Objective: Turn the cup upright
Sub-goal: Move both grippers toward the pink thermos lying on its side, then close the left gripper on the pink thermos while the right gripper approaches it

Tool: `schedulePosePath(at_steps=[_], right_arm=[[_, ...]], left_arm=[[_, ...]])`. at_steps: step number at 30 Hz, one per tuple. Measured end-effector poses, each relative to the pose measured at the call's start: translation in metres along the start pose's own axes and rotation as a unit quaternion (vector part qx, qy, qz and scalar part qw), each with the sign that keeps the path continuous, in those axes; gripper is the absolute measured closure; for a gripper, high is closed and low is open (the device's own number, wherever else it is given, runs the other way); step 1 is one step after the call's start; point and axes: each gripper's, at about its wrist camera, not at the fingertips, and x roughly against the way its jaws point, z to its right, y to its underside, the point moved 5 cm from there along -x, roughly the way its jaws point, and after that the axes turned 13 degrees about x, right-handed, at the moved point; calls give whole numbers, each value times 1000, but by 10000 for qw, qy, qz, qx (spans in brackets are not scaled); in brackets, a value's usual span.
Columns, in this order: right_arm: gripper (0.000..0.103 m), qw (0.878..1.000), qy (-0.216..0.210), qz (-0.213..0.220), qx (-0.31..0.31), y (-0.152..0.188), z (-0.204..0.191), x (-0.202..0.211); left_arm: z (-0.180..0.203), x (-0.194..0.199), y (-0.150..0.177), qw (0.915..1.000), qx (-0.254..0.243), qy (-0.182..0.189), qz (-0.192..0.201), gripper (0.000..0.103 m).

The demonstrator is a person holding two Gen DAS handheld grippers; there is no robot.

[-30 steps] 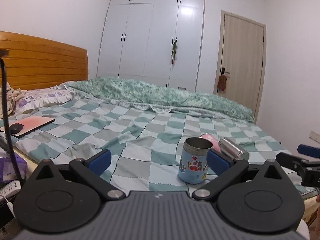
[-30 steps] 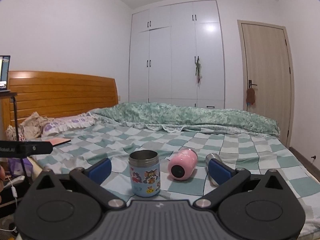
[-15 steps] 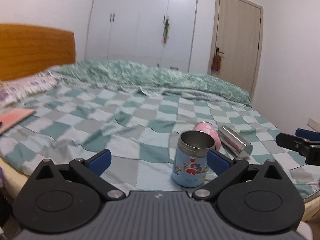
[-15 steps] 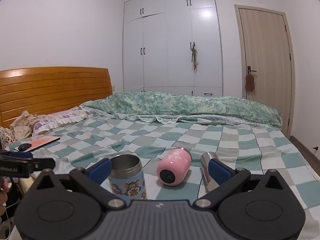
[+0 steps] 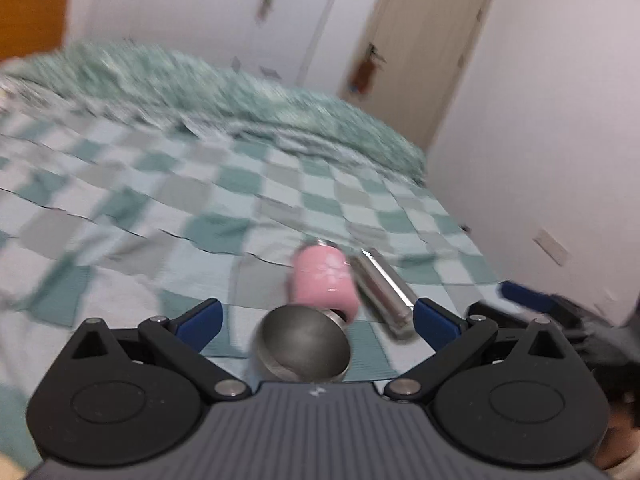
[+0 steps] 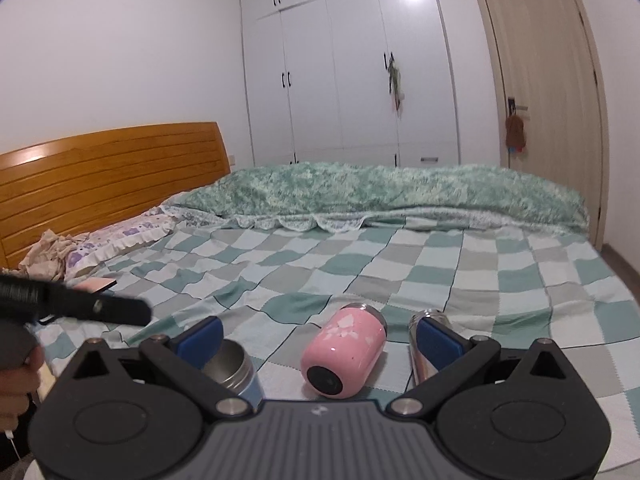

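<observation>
On the bed (image 6: 460, 264), the pink cup (image 6: 346, 354) lies sideways between the upright blue cup (image 6: 234, 368) and the steel bottle (image 5: 382, 288). Both the left gripper (image 5: 316, 318) and the right gripper (image 6: 318, 334) are spread, empty. A clumsy grab could roll it on the soft quilt.

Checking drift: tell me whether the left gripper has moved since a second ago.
Yes. The left gripper has swung right and dipped: the door slid toward centre.
</observation>
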Motion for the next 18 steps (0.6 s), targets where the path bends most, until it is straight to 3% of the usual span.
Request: schedulePosePath(at_steps=[5,8,11,15,18], right_arm=[[2,9962,-451,-466,-577,-5,32,-49],[5,9914,-662,-654,-923,-8,51,-83],[8,9805,-963,-967,-1411,-6,70,-118],[11,9637,-1189,-1266,-2026,-1,97,-155],[11,9527,-1372,-1469,-2280,3,110,-181]], left_arm=[[9,-47,-24,9982,-466,-218,-312,0],[14,-79,-31,9938,-684,-47,-879,0],[9,-112,-41,9892,-567,-195,-1336,0],[6,-166,-60,9698,-459,109,-2393,0],[-2,-206,-68,9569,-475,-95,-2863,0]])
